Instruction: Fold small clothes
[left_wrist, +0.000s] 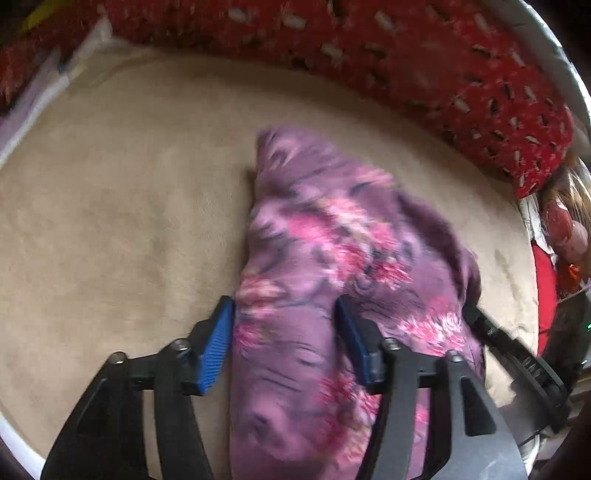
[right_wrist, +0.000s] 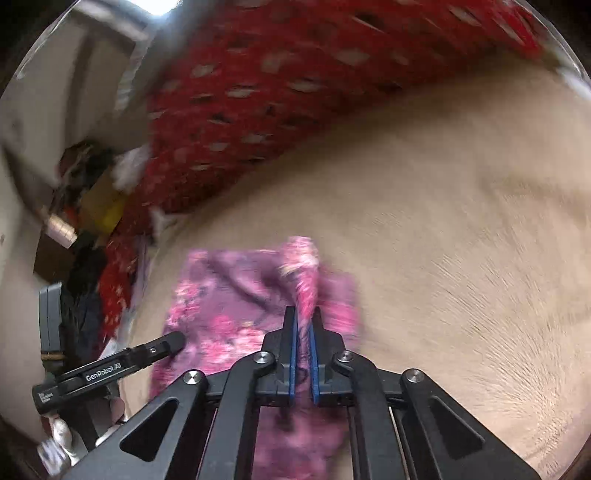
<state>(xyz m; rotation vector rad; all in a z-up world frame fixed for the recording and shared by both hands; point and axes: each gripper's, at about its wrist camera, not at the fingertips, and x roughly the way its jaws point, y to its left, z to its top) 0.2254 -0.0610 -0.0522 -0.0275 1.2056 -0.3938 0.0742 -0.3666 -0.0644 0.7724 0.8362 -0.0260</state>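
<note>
A small purple garment with pink flowers (left_wrist: 317, 258) lies bunched on the beige bed cover (left_wrist: 122, 206). My left gripper (left_wrist: 284, 314) is open, its blue pads (left_wrist: 218, 343) on either side of a fold of the cloth without pinching it. In the right wrist view the same garment (right_wrist: 221, 310) lies on the cover, and my right gripper (right_wrist: 303, 321) is shut on a raised fold of it (right_wrist: 303, 266). The left gripper's black finger (right_wrist: 162, 343) reaches in from the left and touches the cloth's left side.
A red patterned blanket (left_wrist: 424, 66) runs along the far edge of the bed, also in the right wrist view (right_wrist: 251, 96). Clutter and a doll (left_wrist: 565, 221) lie beyond the bed's right end. Beige cover (right_wrist: 461, 240) spreads to the right.
</note>
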